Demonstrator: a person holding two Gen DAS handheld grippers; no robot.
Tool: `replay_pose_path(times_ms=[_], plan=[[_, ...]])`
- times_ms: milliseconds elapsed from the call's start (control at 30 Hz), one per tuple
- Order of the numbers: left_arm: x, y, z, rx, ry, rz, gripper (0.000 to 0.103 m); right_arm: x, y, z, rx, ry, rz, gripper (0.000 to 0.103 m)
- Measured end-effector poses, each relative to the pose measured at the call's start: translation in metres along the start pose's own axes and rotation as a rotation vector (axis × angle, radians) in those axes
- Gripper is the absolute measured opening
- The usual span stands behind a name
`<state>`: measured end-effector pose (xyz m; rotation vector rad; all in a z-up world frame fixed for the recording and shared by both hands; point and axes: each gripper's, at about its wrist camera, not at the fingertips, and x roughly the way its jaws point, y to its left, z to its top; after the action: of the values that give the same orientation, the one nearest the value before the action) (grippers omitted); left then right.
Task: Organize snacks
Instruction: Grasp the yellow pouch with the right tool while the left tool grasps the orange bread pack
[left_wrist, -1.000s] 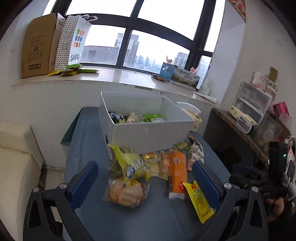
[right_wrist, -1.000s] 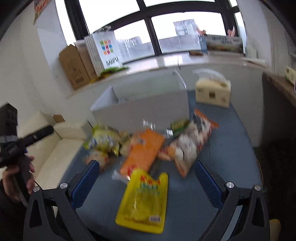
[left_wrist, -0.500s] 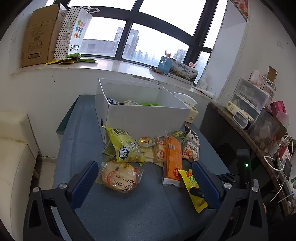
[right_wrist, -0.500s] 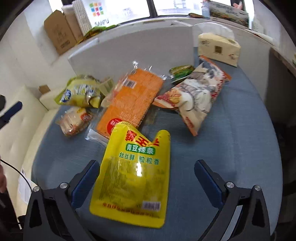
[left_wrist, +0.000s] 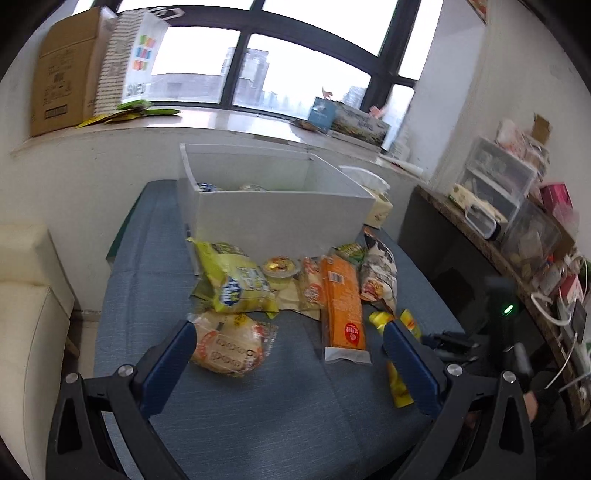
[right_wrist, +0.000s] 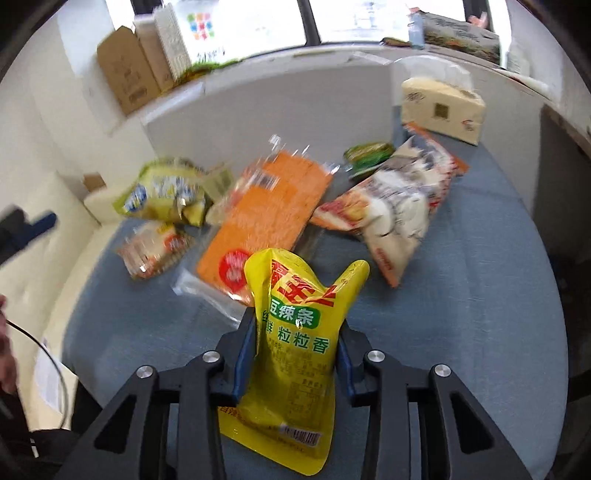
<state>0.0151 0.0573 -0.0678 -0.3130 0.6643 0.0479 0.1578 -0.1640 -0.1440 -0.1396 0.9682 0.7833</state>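
My right gripper (right_wrist: 297, 334) is shut on a yellow snack pouch (right_wrist: 299, 332) with green and red lettering, bent up off the blue table (right_wrist: 461, 332). The pouch also shows in the left wrist view (left_wrist: 399, 321), partly behind my left finger. My left gripper (left_wrist: 288, 354) is open and empty above the table, just in front of a round bread packet (left_wrist: 229, 343). Beyond lie an orange cracker pack (left_wrist: 341, 306), a yellow-green chip bag (left_wrist: 232, 284), a jelly cup (left_wrist: 280, 267) and a white-and-red bag (left_wrist: 378, 273). A white box (left_wrist: 277, 210) holding some snacks stands behind them.
A tissue box (right_wrist: 441, 107) sits at the table's far right corner. A cream sofa (left_wrist: 26, 314) is to the left. A dark side table with clear storage drawers (left_wrist: 498, 181) is to the right. Cardboard boxes (left_wrist: 62, 74) stand on the window sill.
My right gripper has moved down onto the yellow pouch and closed on it, crumpling it upward. My left gripper has dropped lower and closer to the bread packet.
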Motion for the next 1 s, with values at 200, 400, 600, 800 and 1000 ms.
replay_pose_path(times_ms=[200,400,600,800,1000], plan=[[0.041,-0.043,0.002,0.106,0.083,-0.009,0.103,-0.046,-0.020,-0.005,0.076,-0.092,0.024,0.041],[0.101,-0.089,0.003,0.183,0.176,0.062,0.103,-0.078,-0.041,-0.006,0.131,-0.153,-0.010,0.041],[0.160,-0.107,-0.005,0.224,0.262,0.231,0.103,-0.087,-0.053,-0.011,0.155,-0.156,-0.024,0.041],[0.171,-0.105,-0.012,0.256,0.291,0.222,0.075,-0.082,-0.053,-0.012,0.154,-0.147,-0.014,0.041],[0.142,-0.086,-0.005,0.181,0.259,0.084,0.058,-0.081,-0.052,-0.011,0.150,-0.149,-0.013,0.041]])
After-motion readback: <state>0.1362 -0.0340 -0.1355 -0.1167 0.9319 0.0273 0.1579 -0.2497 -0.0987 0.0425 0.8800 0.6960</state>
